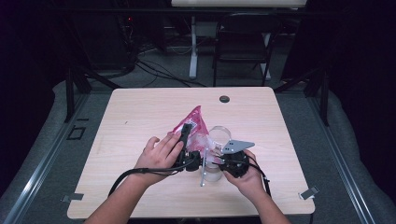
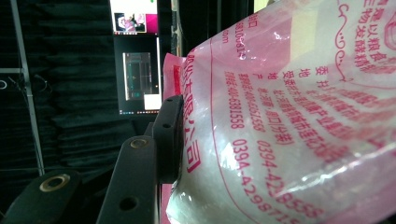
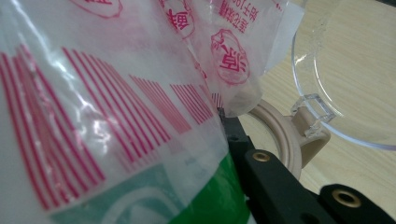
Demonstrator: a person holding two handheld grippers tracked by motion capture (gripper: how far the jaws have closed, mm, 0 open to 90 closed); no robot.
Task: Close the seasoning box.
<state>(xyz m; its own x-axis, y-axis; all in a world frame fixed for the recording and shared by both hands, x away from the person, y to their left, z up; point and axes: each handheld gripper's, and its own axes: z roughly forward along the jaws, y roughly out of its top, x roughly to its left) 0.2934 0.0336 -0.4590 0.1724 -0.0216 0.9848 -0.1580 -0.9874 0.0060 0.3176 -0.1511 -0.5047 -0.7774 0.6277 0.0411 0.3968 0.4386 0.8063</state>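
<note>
Pink-printed translucent plastic bag [image 1: 194,122] is lying mid-counter in the high view, its tip pointing away from the person, on the pale wooden counter [image 1: 140,112]. Left gripper [image 1: 186,133] is resting over the bag, one black jaw reaching along it; right gripper [image 1: 219,161] is sitting just beside a clear round container [image 1: 219,135], with a grey three-cornered plate on top.

Left gripper view: the bag [image 2: 289,116], printed with red characters and digits, is pressing against the pad of the near black jaw; the left gripper is grasping the bag.

Right gripper view: bag film [image 3: 93,102] with red stripes is lying over the jaws; a clear hinged lid [image 3: 345,70] with beige rim is standing near. Right gripper is clenched, apparently on the bag.
</note>
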